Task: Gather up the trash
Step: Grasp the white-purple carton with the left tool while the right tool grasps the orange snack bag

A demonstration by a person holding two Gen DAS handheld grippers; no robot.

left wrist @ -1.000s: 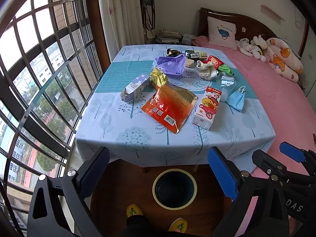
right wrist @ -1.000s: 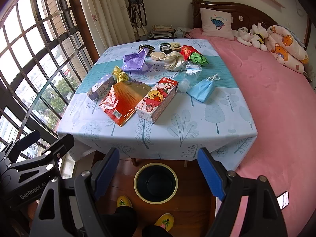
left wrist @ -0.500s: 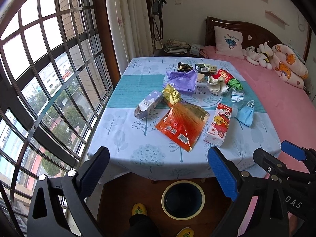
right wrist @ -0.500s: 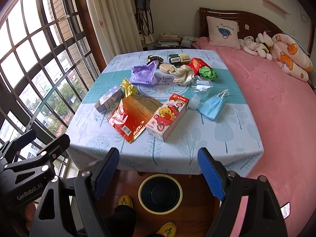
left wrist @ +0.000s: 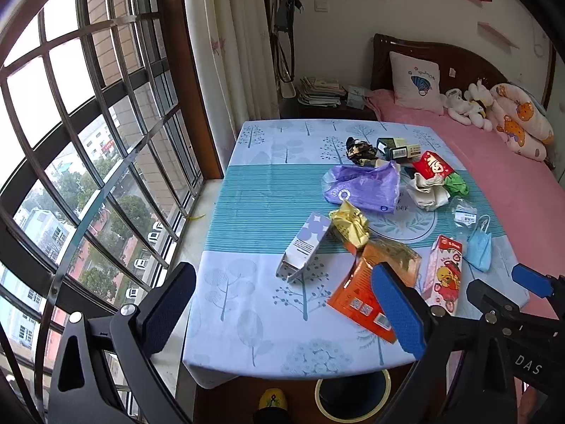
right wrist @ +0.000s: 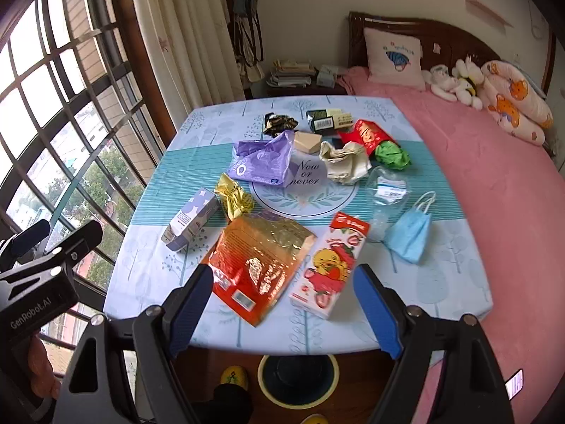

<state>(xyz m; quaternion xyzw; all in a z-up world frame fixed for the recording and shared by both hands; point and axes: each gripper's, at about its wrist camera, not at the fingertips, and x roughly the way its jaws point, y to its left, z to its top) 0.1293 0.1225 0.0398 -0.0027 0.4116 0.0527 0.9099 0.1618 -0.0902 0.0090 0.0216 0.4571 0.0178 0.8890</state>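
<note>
Beside the tall barred window (left wrist: 88, 162) and against the pink bed (right wrist: 494, 190) stands the surface (right wrist: 148, 275), covered in a pale blue tree-print cloth and strewn with trash. Near its front edge lies an orange snack bag (right wrist: 261, 265), with a strawberry drink carton (right wrist: 328, 272) just to its right and a blue face mask (right wrist: 409, 233) farther right. A purple-and-white box (right wrist: 190, 219) lies to the left, beside a crumpled gold wrapper (right wrist: 235, 199). Farther back sit a purple plastic bag (right wrist: 263, 160), a cream crumpled paper (right wrist: 348, 166), a red packet (right wrist: 369, 136) and a green wad (right wrist: 392, 155). Below the near edge, on the floor, stands a dark bin (right wrist: 298, 378) with a pale rim. Both the left gripper (left wrist: 282, 318) and right gripper (right wrist: 282, 314) hover over the near edge, jaws wide and holding nothing.
</note>
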